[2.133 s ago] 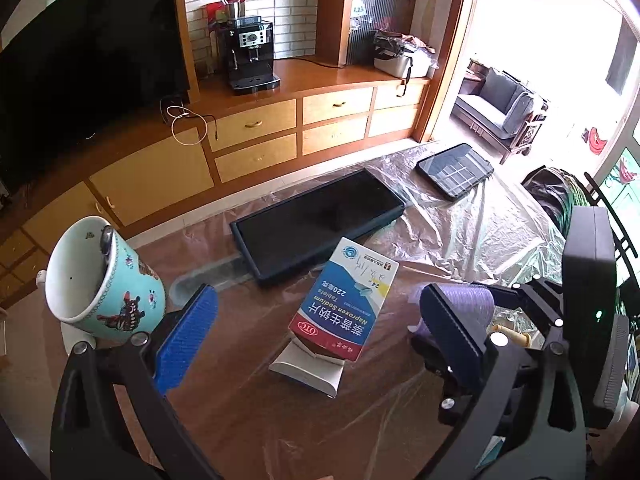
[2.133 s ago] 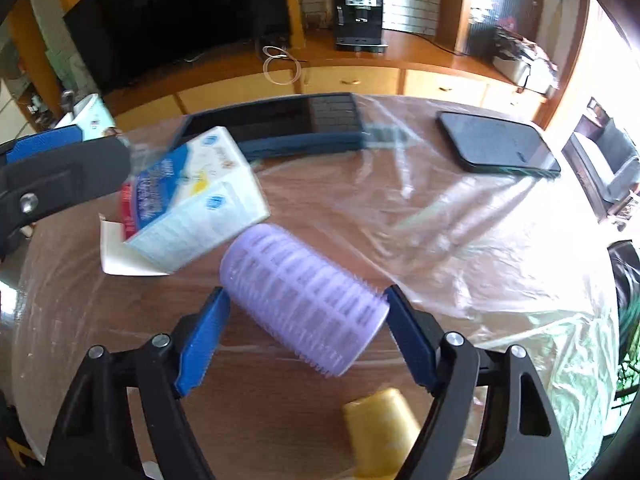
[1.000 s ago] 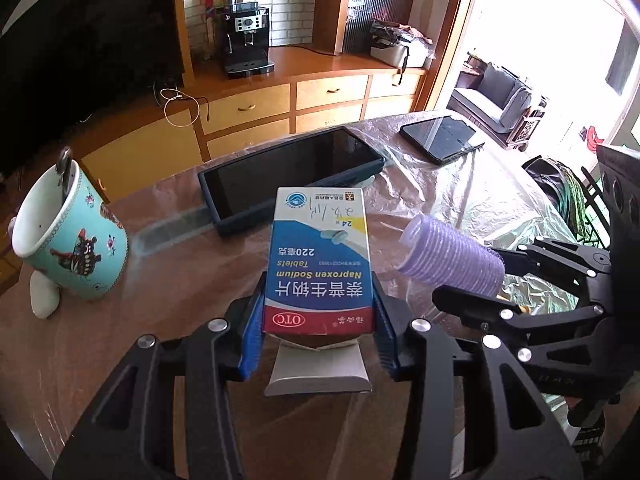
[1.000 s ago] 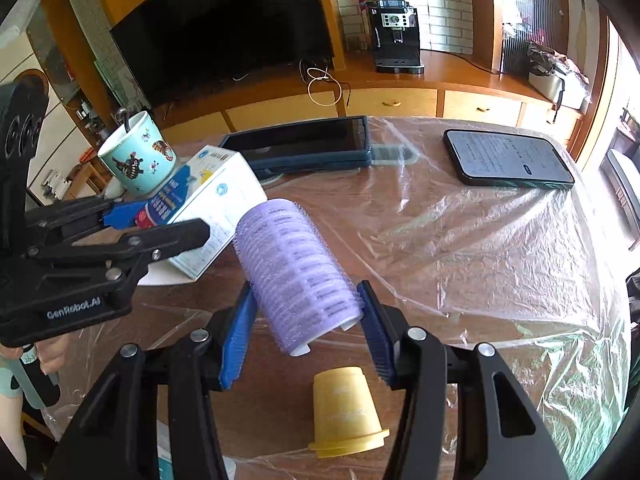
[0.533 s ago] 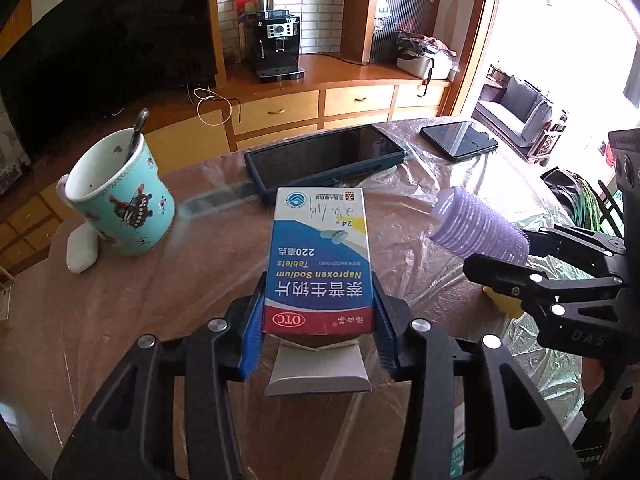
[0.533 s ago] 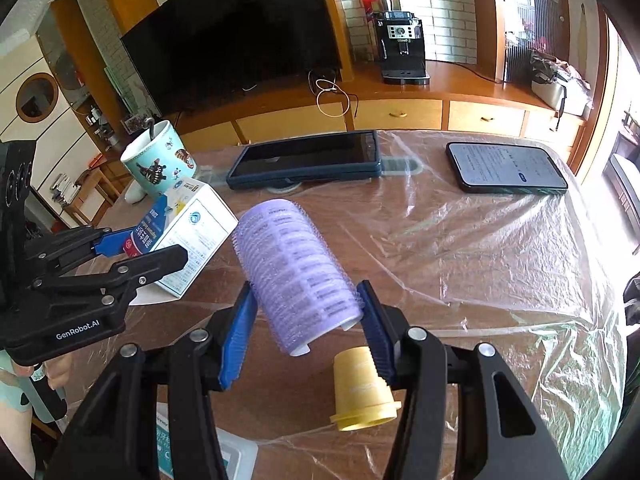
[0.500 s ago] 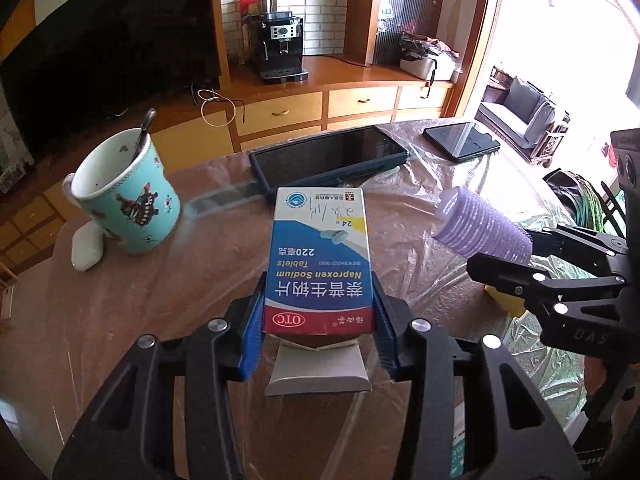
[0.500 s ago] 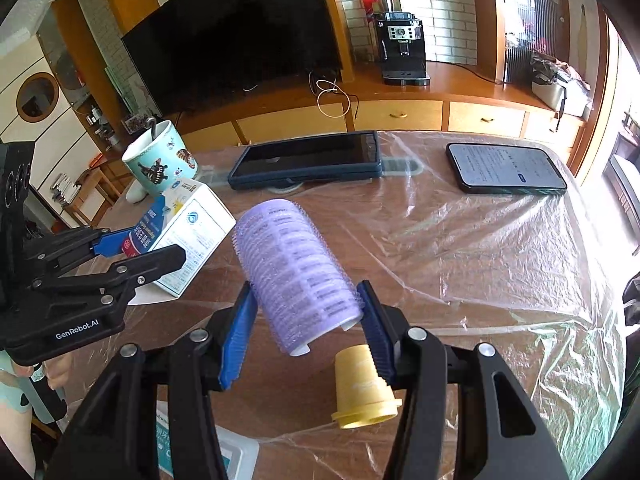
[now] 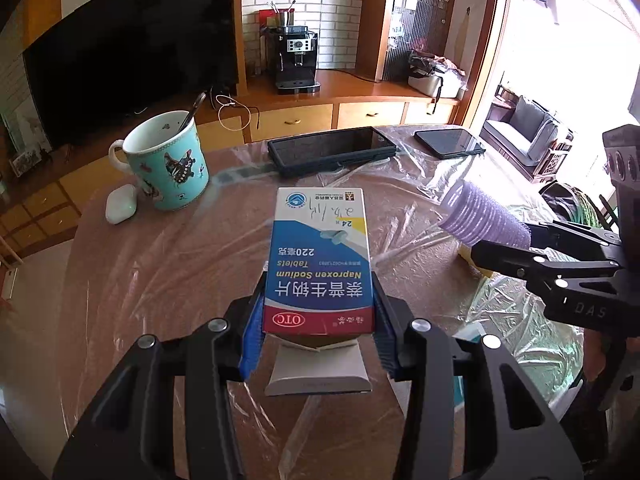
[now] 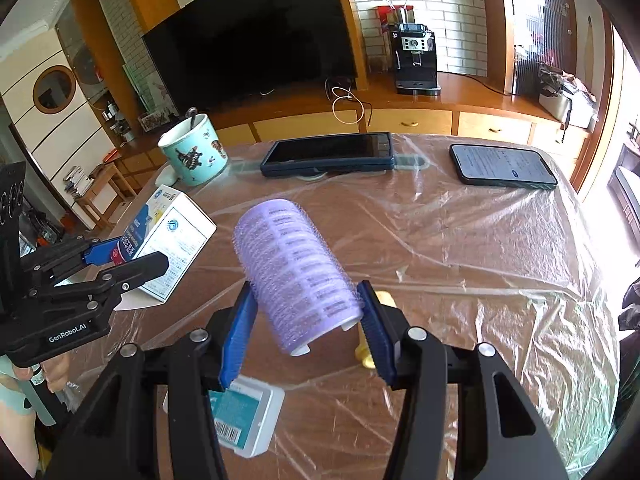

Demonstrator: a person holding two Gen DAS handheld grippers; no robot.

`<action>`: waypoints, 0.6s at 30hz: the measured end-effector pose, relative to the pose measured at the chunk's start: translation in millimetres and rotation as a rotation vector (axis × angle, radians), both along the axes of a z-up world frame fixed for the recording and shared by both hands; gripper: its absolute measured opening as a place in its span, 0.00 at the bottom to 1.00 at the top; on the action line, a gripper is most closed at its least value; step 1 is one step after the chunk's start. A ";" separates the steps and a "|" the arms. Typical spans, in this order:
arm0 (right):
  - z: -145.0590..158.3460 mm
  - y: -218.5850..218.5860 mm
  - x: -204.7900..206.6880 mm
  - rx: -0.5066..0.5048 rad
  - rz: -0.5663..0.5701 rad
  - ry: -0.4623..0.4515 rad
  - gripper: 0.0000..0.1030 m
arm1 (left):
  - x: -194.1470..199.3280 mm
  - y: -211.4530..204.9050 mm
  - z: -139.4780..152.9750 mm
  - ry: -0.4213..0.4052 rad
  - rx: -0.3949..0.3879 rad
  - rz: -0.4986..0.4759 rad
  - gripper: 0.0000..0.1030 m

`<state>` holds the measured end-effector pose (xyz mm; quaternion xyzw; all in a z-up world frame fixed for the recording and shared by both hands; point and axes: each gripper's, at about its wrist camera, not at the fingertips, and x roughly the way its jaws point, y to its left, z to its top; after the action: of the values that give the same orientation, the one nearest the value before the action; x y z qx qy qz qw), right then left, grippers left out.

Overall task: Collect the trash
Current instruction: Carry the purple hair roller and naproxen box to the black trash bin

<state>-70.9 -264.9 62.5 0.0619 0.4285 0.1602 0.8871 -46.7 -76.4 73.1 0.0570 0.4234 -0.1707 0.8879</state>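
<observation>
Already two pieces of trash are held clear of the counter [image 10: 460, 240]. The medicine box [image 9: 320, 264], printed in blue, white and red with an open flap at its near end, is clamped at its near part between the blue pads of the left gripper [image 9: 318, 320], whose jaws are closed narrowly on its sides. The purple hair roller [image 10: 296, 276] is pinched at its near end by the right gripper [image 10: 306, 328], its jaws pressed against the roller's sides, and it is tilted up and away toward the far left.

Left on the plastic-covered counter near the grippers are a small yellow cup [image 10: 374, 328], mostly hidden behind the right pad, and a white and teal packet [image 10: 240, 420] at the near edge; both are judged to be trash not yet gathered. Farther off, a teal mug [image 9: 168, 168] with a spoon stands at the far left beside a white earbud case [image 9: 121, 209], and a dark tablet [image 9: 332, 151] and a phone [image 10: 502, 166] lie at the far side; these are probably not trash.

No bin or bag is seen, so the two held items are not yet deposited. Collection is judged to be partly done.
</observation>
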 end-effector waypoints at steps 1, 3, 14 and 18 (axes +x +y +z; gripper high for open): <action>1.6 0.7 -5.0 0.000 0.005 -0.005 0.49 | -5.8 0.4 1.4 -0.005 0.000 -0.002 0.45; 5.2 1.0 -14.7 0.002 0.017 -0.016 0.49 | -13.8 0.5 4.2 -0.012 -0.005 -0.005 0.45; 21.9 4.2 -66.0 -0.006 0.079 -0.069 0.49 | -74.1 6.0 15.3 -0.040 -0.038 -0.023 0.46; 20.7 3.6 -83.8 -0.008 0.091 -0.072 0.49 | -94.1 9.3 16.4 -0.049 -0.044 -0.023 0.46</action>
<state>-154.7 -261.3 83.2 0.0330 0.3993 0.2008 0.8940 -140.8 -67.1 89.5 0.0466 0.3972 -0.1889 0.8969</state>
